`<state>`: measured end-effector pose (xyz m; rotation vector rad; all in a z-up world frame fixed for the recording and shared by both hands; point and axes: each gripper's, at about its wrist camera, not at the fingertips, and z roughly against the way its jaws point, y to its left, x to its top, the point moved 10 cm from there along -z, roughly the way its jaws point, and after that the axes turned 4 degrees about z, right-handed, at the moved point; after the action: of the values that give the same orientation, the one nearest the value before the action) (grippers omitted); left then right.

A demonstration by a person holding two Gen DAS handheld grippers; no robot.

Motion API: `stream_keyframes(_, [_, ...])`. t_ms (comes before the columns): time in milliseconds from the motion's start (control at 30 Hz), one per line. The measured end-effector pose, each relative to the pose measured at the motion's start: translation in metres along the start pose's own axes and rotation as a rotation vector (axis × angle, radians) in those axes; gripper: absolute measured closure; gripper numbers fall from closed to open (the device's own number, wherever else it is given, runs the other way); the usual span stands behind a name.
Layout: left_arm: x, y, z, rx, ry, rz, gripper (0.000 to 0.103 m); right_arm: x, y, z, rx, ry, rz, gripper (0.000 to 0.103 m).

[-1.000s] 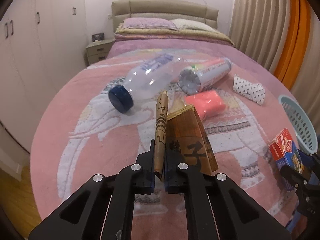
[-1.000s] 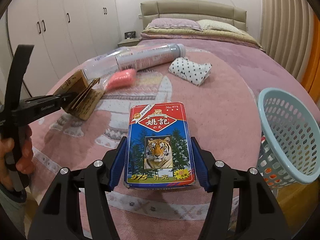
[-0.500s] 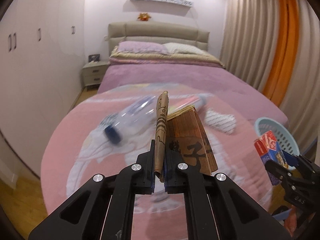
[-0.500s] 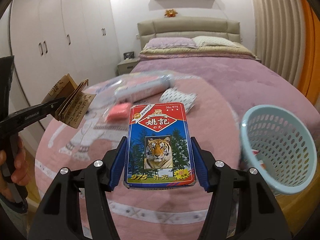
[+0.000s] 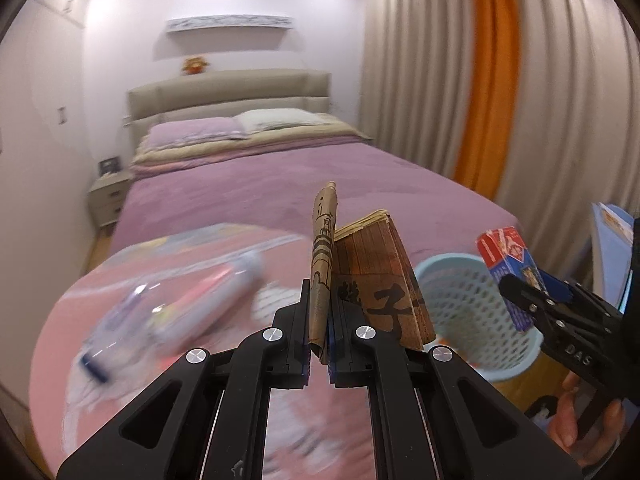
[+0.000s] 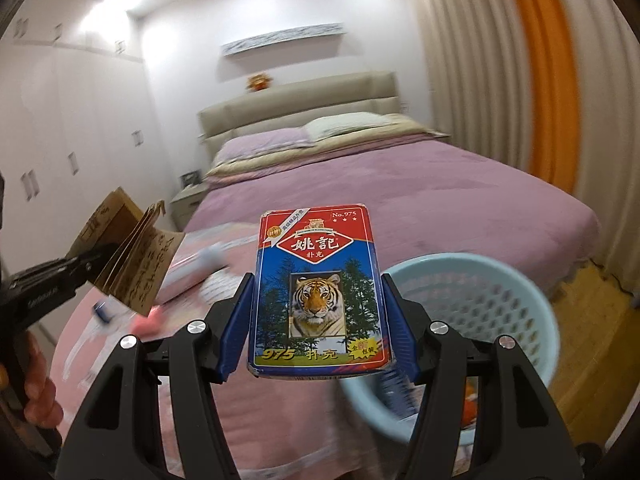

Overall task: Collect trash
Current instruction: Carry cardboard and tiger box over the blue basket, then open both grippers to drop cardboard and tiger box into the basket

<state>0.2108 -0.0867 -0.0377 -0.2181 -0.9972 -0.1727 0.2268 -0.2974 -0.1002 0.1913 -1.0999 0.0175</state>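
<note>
Bedroom walls in white, beige pleated curtains with an orange stripe point(image 5: 486, 80), and a bed under a mauve cover point(image 6: 400, 192) fill the background, with a padded beige headboard point(image 5: 228, 92) and a small orange soft toy point(image 5: 195, 65) perched on it. Nearer, a pink printed blanket point(image 5: 200, 420) carries a blurred clear plastic bottle with a blue cap point(image 5: 120, 336) and a blurred pink-and-white tube point(image 5: 224, 284).

Only the right wrist view shows the white wardrobe doors point(image 6: 60, 128) and the full face of the red-and-blue playing-card box point(image 6: 318, 292): a tiger portrait among trees, "No.975" at the top, Chinese characters on a red diamond, "975" at the bottom. Only the left wrist view shows the large dark character printed on the flattened brown cardboard carton point(image 5: 380, 280) and the tower drawing on its raised flap.

Black-framed, the left gripper point(image 5: 319, 320) is pinched narrow on that flap's edge, the carton standing up beside its right finger. Blue-padded, the right gripper point(image 6: 318, 312) clamps the card box by its long sides, holding it face up in the air. A pale blue perforated plastic basket point(image 6: 480, 320) sits lower right of the box, just beyond the blanket edge. Bare fingers wrap each gripper's handle, seen from the opposite camera.
</note>
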Motion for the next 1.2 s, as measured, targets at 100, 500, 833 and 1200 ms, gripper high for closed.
stream_keyframes(100, [0.005, -0.030, -0.022, -0.046, 0.020, -0.021, 0.099, 0.006, -0.036, -0.002, -0.056, -0.007, -0.050, 0.046])
stream_keyframes(500, [-0.021, -0.105, -0.118, -0.132, 0.173, -0.052, 0.099, -0.011, -0.125, -0.037, -0.167, 0.102, -0.188, 0.046])
stream_keyframes(833, [-0.048, -0.109, -0.144, -0.067, 0.213, -0.091, 0.098, -0.032, -0.139, -0.064, -0.196, 0.178, -0.226, 0.045])
stream_keyframes(1200, [-0.045, -0.103, -0.128, -0.038, 0.154, -0.102, 0.044, -0.045, -0.138, -0.077, -0.169, 0.221, -0.228, 0.037])
